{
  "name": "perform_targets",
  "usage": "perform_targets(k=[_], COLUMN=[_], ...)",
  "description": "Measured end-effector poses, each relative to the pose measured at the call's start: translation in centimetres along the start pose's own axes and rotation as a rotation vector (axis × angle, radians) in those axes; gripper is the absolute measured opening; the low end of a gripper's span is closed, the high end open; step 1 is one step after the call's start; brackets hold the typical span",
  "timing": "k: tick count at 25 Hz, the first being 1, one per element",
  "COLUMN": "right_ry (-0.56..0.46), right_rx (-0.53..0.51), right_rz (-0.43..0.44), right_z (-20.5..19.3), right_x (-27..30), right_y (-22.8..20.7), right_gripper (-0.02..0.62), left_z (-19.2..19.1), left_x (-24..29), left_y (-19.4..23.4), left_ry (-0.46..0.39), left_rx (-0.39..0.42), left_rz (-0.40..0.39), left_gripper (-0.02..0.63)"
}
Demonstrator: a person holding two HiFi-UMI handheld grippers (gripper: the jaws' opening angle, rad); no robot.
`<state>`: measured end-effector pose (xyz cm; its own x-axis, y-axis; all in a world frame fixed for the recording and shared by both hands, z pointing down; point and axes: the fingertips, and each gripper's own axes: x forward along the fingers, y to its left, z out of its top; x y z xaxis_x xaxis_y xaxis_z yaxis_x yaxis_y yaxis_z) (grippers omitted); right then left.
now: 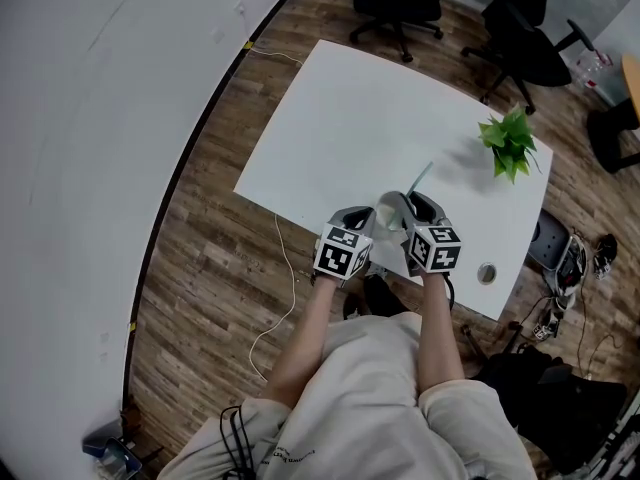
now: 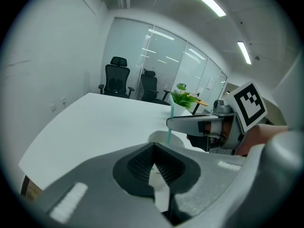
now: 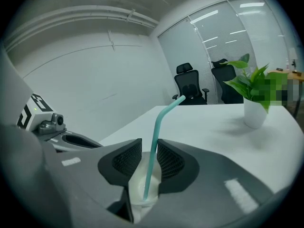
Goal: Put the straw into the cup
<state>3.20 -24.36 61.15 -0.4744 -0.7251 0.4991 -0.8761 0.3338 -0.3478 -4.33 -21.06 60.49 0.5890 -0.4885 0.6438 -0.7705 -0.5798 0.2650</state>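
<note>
— Report right tongs state.
— Clamped on the cup. The cup sits between the two ribbed pads, with its wall against each pad.
— Straw position?
— The teal straw stands inside the cup with its lower end down in the interior. The shaft rises between the jaws, bends at the flex joint and leans away over the desk.
— Report left tongs state.
— Drawn together; the pads meet at the tips. A thin white sliver shows in the slit behind the tips. What it is cannot be determined.
— Relation of the left tongs to the cup?
— Just beside it. In the left gripper view the cup rim and straw appear directly beyond the tips, and one finger of the right tongs reaches in beside the straw. In the head view the cup lies between the two units, at the desk edge nearest the person.
— Is the cup resting on the desk?
— Cannot be determined from any view.
— Surroundings?
— The desk surface is white. A potted plant stands toward the far right corner, well apart from the cup. Black office chairs stand beyond the far edge. A white cable trails across the wood floor on the desk's left side.
</note>
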Motion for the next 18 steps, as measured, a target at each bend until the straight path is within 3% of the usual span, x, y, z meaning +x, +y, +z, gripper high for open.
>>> perform_targets(k=[18], right_ry=[0.033], right_rx=[0.041], right_rz=[-0.053], right_z=[-1.2], right_x=[-1.4], right_y=[-1.3], right_gripper=[0.16], left_z=[-0.7], left_x=[-0.1], left_y=[-1.3], left_ry=[0.006], left_rx=[0.006], left_rz=[-0.016], left_gripper=[0.0])
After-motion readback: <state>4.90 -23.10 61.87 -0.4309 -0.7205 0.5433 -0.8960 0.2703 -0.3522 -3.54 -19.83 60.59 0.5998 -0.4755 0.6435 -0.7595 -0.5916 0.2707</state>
